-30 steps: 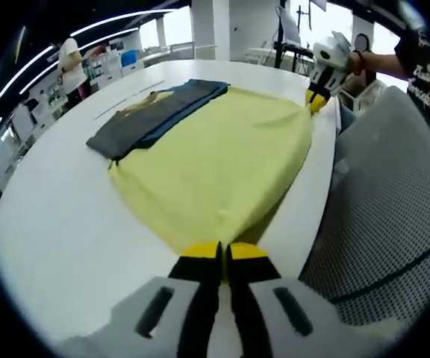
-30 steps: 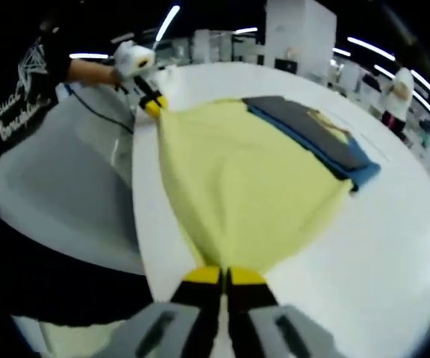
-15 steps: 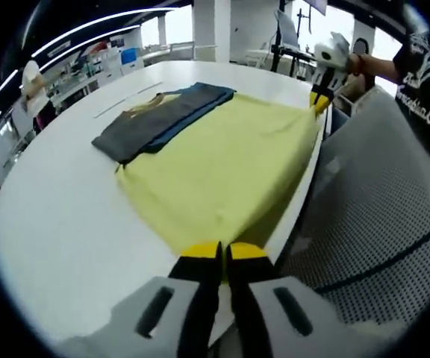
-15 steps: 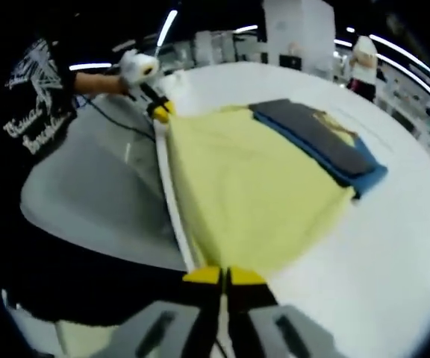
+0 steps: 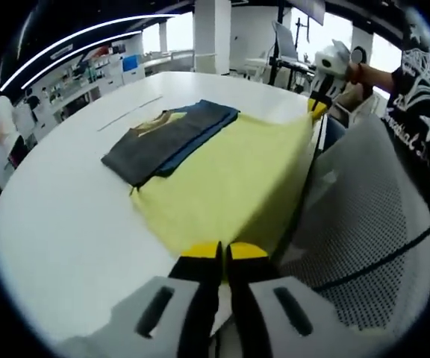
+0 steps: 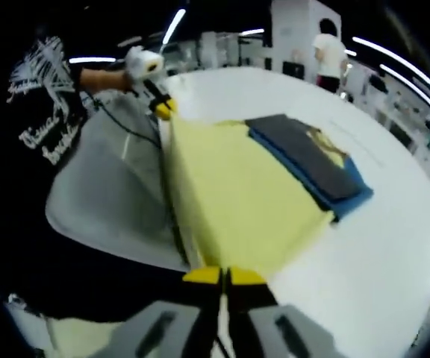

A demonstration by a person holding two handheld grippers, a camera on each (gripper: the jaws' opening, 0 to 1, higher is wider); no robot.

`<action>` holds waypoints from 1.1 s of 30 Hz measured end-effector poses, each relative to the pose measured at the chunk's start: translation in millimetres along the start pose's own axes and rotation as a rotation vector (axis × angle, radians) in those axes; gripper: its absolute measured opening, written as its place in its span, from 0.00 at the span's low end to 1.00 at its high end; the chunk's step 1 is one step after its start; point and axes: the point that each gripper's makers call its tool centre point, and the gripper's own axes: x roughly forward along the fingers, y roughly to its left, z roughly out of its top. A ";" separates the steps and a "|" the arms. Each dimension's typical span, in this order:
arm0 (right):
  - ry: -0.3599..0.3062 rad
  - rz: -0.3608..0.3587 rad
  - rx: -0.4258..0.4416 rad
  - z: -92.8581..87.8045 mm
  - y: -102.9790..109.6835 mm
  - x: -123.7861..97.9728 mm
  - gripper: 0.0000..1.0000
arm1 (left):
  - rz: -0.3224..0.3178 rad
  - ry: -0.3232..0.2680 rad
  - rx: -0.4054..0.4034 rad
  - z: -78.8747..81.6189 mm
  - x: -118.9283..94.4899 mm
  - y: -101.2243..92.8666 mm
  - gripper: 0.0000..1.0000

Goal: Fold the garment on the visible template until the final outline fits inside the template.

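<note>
Yellow garment [image 5: 230,179] stretched flat across the white table [image 5: 58,224], near edge over the rim. Pinched at both near corners: left gripper [image 5: 223,252] and right gripper [image 6: 223,277] clamped on cloth. No fold visible (early stage); folded dark clothes [image 5: 166,138] beside it.

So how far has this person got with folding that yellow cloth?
Early on. The yellow fabric garment still lies spread open on the white round table, with no fold in it yet. The left claw and right claw are each shut on a corner along its near edge, which hangs at the table's rim. Two folded items, dark grey over blue, lie at its far side. All the folding remains.
</note>
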 end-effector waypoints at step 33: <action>-0.208 -0.375 -0.073 99.4 -167.9 -19.6 0.00 | 0.168 -0.170 0.171 139.6 23.7 125.1 0.00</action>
